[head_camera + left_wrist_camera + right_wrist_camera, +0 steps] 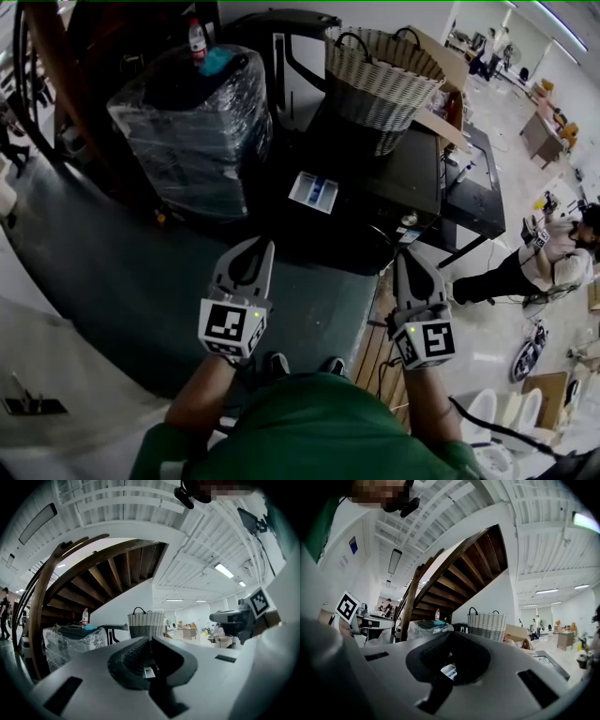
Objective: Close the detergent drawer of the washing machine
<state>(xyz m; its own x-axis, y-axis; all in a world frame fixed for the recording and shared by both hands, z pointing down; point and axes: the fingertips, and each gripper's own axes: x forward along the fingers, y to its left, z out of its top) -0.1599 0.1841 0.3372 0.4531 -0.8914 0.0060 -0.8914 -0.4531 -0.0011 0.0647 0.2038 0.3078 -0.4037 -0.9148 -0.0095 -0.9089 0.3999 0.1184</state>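
The left gripper [260, 246] and right gripper [406, 255], jaws pinched together and empty, hover short of the open white-and-blue plastic detergent drawer [314, 191]; an off-centre push might jam it.

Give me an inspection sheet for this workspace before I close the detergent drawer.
Surface: dark washer top, with a basket toward its back.
Job's things: drawer is pulled out, white with blue inside.
Clutter: wrapped bundle beside the washer, with a bottle on top; cardboard box by the basket.
Grippers: left gripper and right gripper are both shut and empty, short of the drawer.
Cables: black cable on the floor at right.
Surroundings: wooden staircase; a person at far right.
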